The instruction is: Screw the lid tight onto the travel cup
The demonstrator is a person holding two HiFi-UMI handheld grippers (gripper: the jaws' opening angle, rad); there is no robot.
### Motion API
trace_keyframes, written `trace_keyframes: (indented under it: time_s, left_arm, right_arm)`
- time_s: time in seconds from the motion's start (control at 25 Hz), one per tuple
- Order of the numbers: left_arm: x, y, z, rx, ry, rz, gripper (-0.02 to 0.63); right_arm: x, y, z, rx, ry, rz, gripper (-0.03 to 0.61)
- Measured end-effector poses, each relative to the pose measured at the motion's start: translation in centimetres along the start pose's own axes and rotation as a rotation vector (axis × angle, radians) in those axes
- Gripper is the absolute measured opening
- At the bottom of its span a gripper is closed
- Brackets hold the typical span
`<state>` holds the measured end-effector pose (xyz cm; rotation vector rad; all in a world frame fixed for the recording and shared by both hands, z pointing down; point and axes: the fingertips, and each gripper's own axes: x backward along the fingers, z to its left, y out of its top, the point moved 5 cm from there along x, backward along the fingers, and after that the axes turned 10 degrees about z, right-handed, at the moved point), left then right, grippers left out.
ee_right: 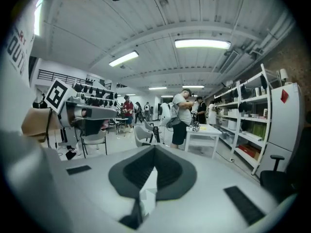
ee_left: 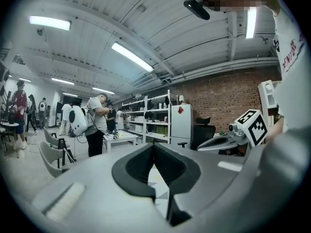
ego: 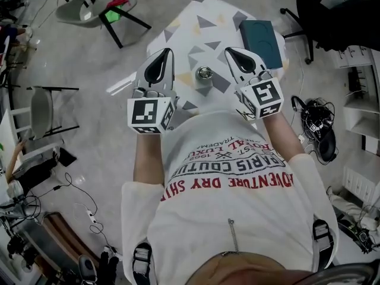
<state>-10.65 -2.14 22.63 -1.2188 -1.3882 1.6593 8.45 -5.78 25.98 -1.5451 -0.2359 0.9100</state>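
- The left claw [ego: 165, 55] is clenched with nothing between its jaws. It is held level above the near edge of the tabletop [ego: 202, 16].
- The right claw [ego: 236, 55] is also clenched and empty, and tips slightly downward.
- The travel cup [ego: 205, 77] stands upright on the tabletop, between and below the two claws. Neither claw touches it.
- It is too small in the head view to tell whether the lid is on it.
- To do this step well, I judge that one claw should open and hold the cup body steady. The other should grip the top squarely and twist without tipping the cup.
- A teal box [ego: 264, 40] lies well apart at the tabletop's far right, out of the way.
- Nothing stands between the claws and the cup.
- Chairs [ego: 95, 10] and cables [ego: 320, 135] are on the floor around the tabletop.
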Motion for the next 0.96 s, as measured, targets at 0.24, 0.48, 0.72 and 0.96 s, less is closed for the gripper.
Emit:
trace_keyframes:
  time_s: [0.24,0.48,0.72,0.96]
  left_arm:
    - [-0.22,-0.01,-0.25,0.006,-0.011,-0.009,0.012]
    - [-0.32,0.03,-0.43,0.015,-0.001,0.004,0.012]
    - [-0.41,0.18,-0.61,0.013,-0.004,0.003,0.012]
    - [-0.6,0.01,-0.86,0.007,0.001,0.026,0.012]
  right_arm:
    - [-0.09,-0.49,0.19,-0.01,0.005,0.005,0.009]
    - [0.02,-0.31,0.14,-0.005,0.005,-0.001,0.009]
    - [-0.03,-0.15,0.38,-0.011,0.023,-0.017,0.009]
    - [0.12,-0.28,0.26,-0.022,0.029,-0.018,0.009]
